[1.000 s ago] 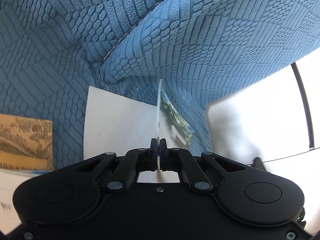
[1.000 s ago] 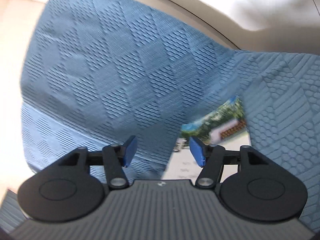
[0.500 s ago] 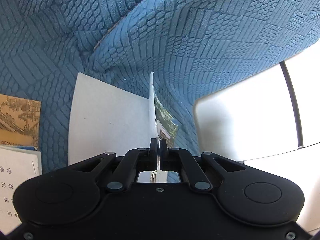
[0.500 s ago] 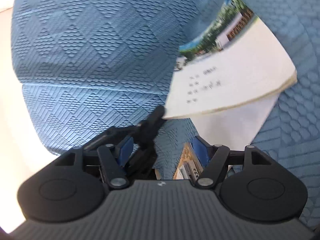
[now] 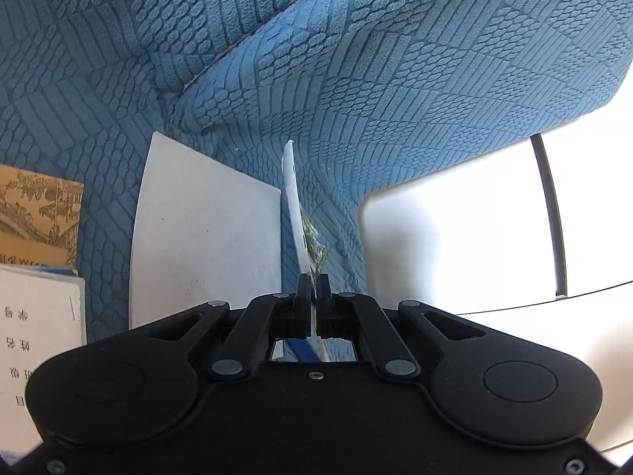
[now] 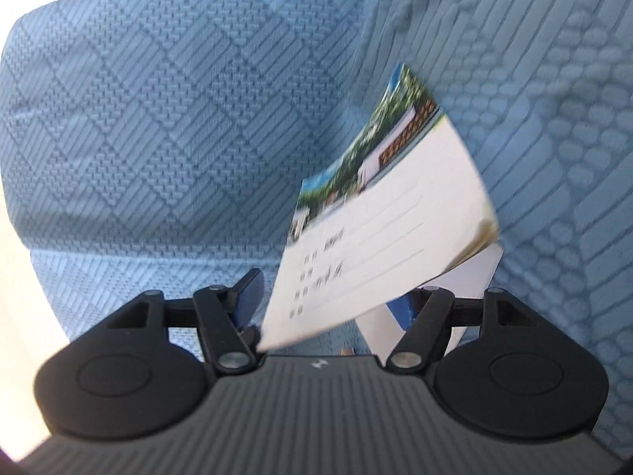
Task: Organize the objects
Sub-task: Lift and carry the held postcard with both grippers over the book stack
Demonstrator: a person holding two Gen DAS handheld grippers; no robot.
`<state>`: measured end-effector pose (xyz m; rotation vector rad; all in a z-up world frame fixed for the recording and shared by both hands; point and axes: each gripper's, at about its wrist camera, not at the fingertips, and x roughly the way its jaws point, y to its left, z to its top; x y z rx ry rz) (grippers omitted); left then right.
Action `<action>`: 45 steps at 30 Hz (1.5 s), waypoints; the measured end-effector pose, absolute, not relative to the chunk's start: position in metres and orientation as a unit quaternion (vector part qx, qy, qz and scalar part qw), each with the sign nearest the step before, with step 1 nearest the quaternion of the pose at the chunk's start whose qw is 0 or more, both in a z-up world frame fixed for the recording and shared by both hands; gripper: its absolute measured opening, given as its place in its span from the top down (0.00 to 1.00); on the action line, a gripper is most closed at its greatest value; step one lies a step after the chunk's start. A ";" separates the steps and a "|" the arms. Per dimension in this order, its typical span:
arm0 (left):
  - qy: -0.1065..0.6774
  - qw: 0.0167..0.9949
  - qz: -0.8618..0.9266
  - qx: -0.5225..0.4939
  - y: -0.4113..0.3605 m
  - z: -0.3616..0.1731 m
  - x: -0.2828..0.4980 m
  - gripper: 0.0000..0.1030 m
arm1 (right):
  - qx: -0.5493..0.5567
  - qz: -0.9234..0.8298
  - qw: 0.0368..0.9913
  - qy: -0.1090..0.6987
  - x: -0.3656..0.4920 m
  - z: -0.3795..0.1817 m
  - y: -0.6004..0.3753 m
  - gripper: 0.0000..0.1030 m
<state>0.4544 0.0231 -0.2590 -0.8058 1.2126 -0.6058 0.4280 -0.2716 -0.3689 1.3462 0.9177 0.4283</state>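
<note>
My left gripper (image 5: pixel 312 281) is shut on a thin booklet (image 5: pixel 292 198), which I see edge-on, standing upright from the jaws. In the right wrist view the same booklet (image 6: pixel 379 229) shows its cover: a photo of trees and a building on top, lined white below with handwriting. It hangs tilted over the blue sofa fabric (image 6: pixel 158 118). My right gripper (image 6: pixel 332 293) is open, with its blue pads (image 6: pixel 247 297) wide apart. The booklet's lower corner sits in front of the gap, and the pads do not press on it.
A white sheet or book (image 5: pixel 205 237) lies flat on the blue textured sofa cushion (image 5: pixel 395 79), left of the held booklet. Further left lie a brown illustrated book (image 5: pixel 35 213) and a white booklet with printed characters (image 5: pixel 35 324). A bright white surface (image 5: pixel 455 237) borders the sofa on the right.
The right gripper has sunk and rolled, so the booklet now fills the space in front of its jaws. The left gripper has kept its grip and shifted slightly.
</note>
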 end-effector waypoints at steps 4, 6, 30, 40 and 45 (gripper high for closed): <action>0.548 0.701 -0.269 -0.367 0.025 -0.262 0.454 0.99 | 0.596 0.164 0.679 0.396 0.432 -0.368 -0.279 0.42; 0.550 0.698 -0.268 -0.371 0.027 -0.263 0.454 0.98 | 0.588 0.162 0.688 0.394 0.435 -0.366 -0.278 0.70; 0.607 0.625 -0.268 -0.411 -0.001 -0.317 0.455 0.81 | 0.539 0.216 0.714 0.391 0.432 -0.345 -0.277 0.95; 0.580 0.680 -0.251 -0.372 0.006 -0.292 0.429 0.92 | 0.419 0.217 0.779 0.412 0.416 -0.326 -0.272 0.93; 0.568 0.678 -0.245 -0.397 0.019 -0.280 0.406 0.92 | 0.407 0.229 0.786 0.406 0.406 -0.311 -0.271 0.93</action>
